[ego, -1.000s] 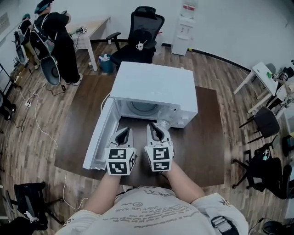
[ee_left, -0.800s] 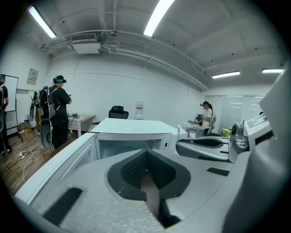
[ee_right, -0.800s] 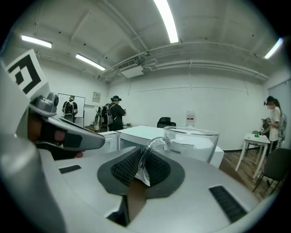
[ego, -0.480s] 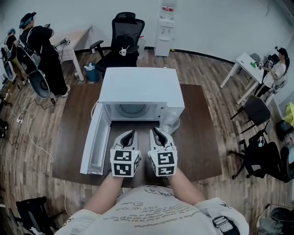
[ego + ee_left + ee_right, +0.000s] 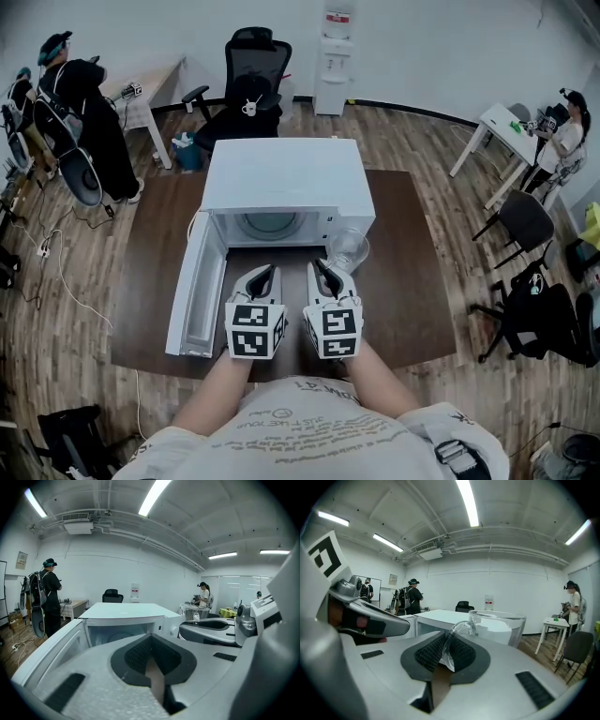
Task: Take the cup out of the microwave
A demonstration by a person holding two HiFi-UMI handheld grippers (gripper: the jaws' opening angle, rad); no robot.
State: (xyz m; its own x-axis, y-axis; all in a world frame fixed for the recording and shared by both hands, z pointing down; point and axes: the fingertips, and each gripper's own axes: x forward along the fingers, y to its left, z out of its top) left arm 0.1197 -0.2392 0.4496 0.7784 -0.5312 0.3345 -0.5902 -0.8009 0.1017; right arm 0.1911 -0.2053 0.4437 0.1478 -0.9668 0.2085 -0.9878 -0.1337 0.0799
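Note:
The white microwave stands on the dark brown table with its door swung open to the left, and the glass turntable inside is bare. A clear glass cup hangs in front of the microwave's right front corner, outside the cavity. My right gripper is shut on the cup's handle, with the cup's bowl just beyond the fingertips. My left gripper hovers beside it in front of the opening, shut with nothing in it.
The open door takes up the table's left front. A black office chair and a water dispenser stand behind the table. One person stands at the far left, another at a white desk at the far right. Dark chairs are to the right.
Both grippers drew back from the microwave's mouth toward me, and the cup came with the right one. In the last half second they barely moved.

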